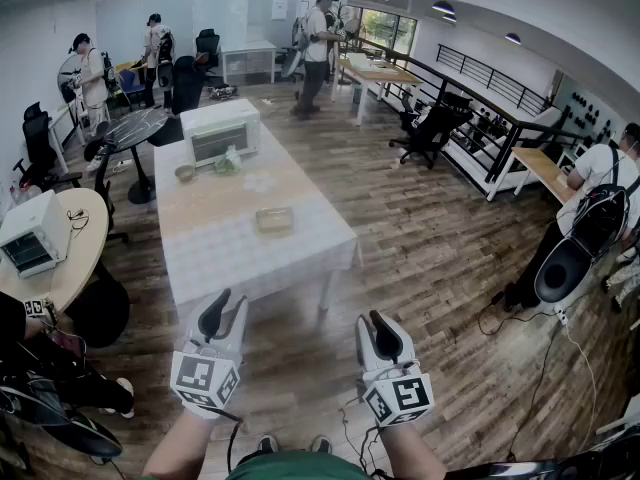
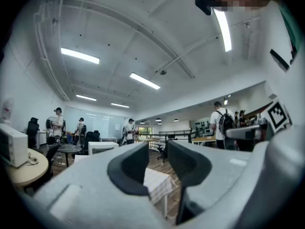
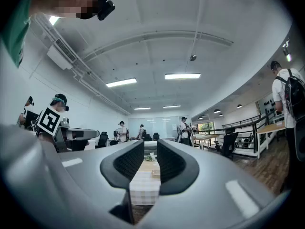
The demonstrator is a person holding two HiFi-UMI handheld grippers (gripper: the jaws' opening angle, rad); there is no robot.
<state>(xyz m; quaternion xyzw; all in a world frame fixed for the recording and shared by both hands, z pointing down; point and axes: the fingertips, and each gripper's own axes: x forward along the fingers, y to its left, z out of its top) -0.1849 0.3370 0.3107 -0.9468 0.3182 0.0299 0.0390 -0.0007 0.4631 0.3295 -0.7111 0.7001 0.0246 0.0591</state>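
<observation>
Two grippers are held low in the head view, the left gripper at 7 o'clock and the right gripper at 5 o'clock, both pointed toward 12; the jaws of each are parted, with nothing between them; one cloth-covered table is seen just ahead at the centre, its long axis running 6 to 12; one tray, one bowl and one white oven are set on it.

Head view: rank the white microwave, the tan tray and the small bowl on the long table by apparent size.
1. white microwave, plainly largest, though farthest back.
2. tan tray, nearest the camera, which may flatter it.
3. small bowl, smallest; farther back than the tray, so their true gap is unsure.
</observation>
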